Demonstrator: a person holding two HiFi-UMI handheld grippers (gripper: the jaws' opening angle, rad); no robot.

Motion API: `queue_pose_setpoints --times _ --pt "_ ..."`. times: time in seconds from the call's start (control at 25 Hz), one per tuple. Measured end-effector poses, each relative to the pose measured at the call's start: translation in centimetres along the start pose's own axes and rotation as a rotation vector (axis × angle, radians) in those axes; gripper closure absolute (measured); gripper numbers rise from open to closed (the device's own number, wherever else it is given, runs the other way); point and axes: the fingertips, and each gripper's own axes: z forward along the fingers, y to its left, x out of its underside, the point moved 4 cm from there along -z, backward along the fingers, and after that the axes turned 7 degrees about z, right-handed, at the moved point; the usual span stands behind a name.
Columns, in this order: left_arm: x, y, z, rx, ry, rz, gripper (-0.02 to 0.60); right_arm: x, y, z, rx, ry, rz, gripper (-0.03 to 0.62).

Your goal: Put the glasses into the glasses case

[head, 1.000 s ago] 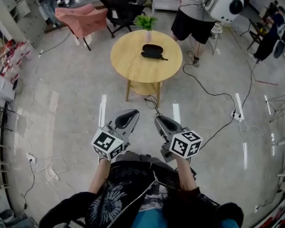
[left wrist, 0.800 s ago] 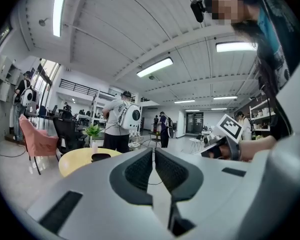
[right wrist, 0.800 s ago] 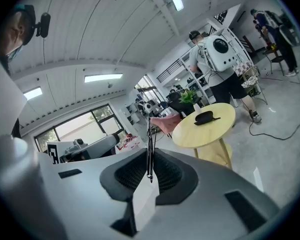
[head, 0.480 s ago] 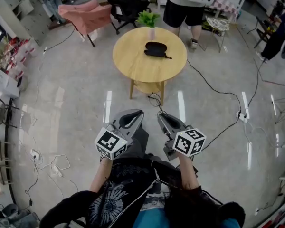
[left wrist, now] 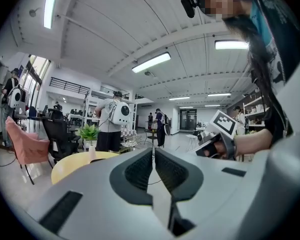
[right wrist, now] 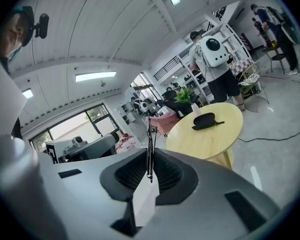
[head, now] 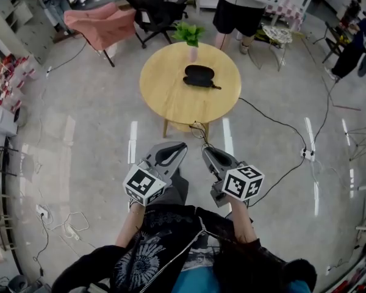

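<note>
A black glasses case (head: 199, 74) lies on the round wooden table (head: 171, 99), with a thin dark glasses part (head: 214, 86) sticking out at its right. The right gripper view shows the case (right wrist: 204, 120) far ahead. Both grippers hang over the floor, well short of the table. My left gripper (head: 182, 144) is shut, and its pads (left wrist: 140, 169) meet with nothing between them. The right gripper (head: 204, 151) is shut as well; a thin dark line (right wrist: 149, 134) rises from its seam, and I cannot tell what it is.
A potted plant in a pink vase (head: 190, 36) stands at the table's far edge. A person with a white backpack (head: 239, 8) stands behind the table. A pink chair (head: 100, 18) and a black office chair (head: 154, 6) are beyond it. Cables (head: 274, 122) run across the floor.
Both grippers have travelled forward toward the table, staying side by side and shut. The table now sits nearer and more central in the head view.
</note>
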Motion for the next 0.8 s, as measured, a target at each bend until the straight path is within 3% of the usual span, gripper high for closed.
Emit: queue_pose_setpoints --times 0.48,0.8 --pt "-0.1 15.1 3.7 0.058 -0.023 -0.011 0.558 -7.2 -2.0 12.3 0.068 -0.005 0.024 0.536" --pt "0.8 20.9 5.5 0.087 -0.026 -0.050 0.558 -9.7 -3.4 16.6 0.116 -0.016 0.035 0.536"
